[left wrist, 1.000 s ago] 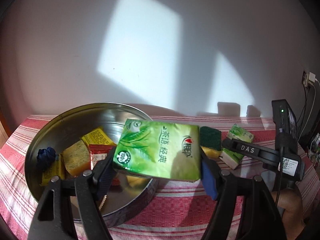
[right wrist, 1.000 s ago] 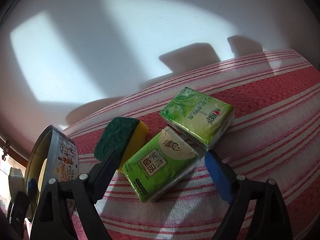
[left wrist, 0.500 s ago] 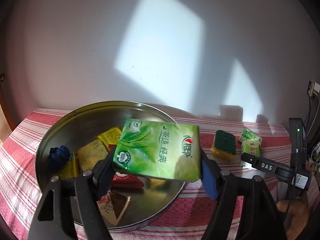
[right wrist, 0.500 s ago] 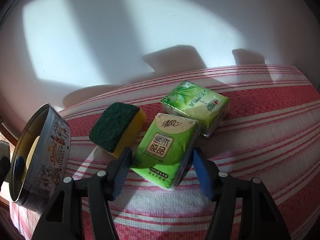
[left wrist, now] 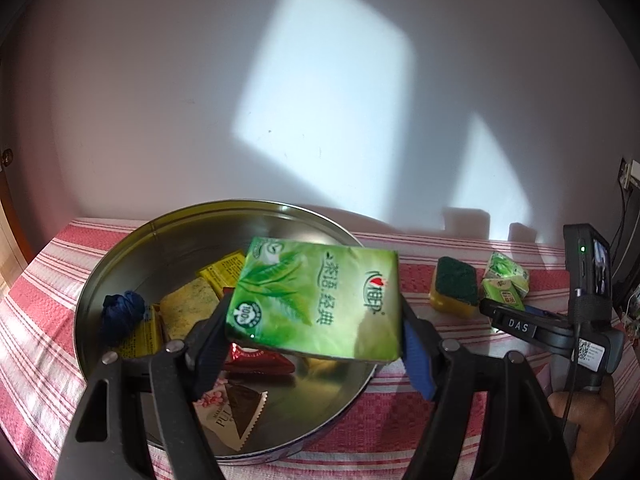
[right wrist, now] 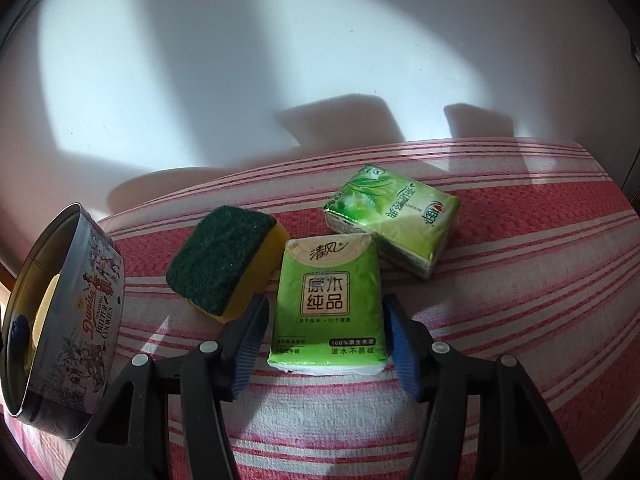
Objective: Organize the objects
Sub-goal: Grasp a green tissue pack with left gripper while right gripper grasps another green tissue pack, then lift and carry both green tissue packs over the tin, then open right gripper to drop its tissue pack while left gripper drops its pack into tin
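Observation:
My left gripper is shut on a green tea-leaf tissue pack, held flat in the air over the round metal tin. In the right wrist view, my right gripper is shut on a light green tissue pack that lies on the striped cloth. Its blue pads sit against the pack's two long sides. Just behind it rests a second tea-leaf tissue pack. A yellow sponge with a dark green top lies to the left of it.
The tin holds a blue cloth ball, a yellow sponge, yellow packets, a red wrapper and a brown-and-white sachet. Its printed outer wall stands left of the sponge. The white wall is close behind the table. A hand holds the right gripper's handle.
The right jaws have closed from wide apart onto the light green pack, which has turned straight between them. The left gripper has drifted with its pack, so more of the tin shows.

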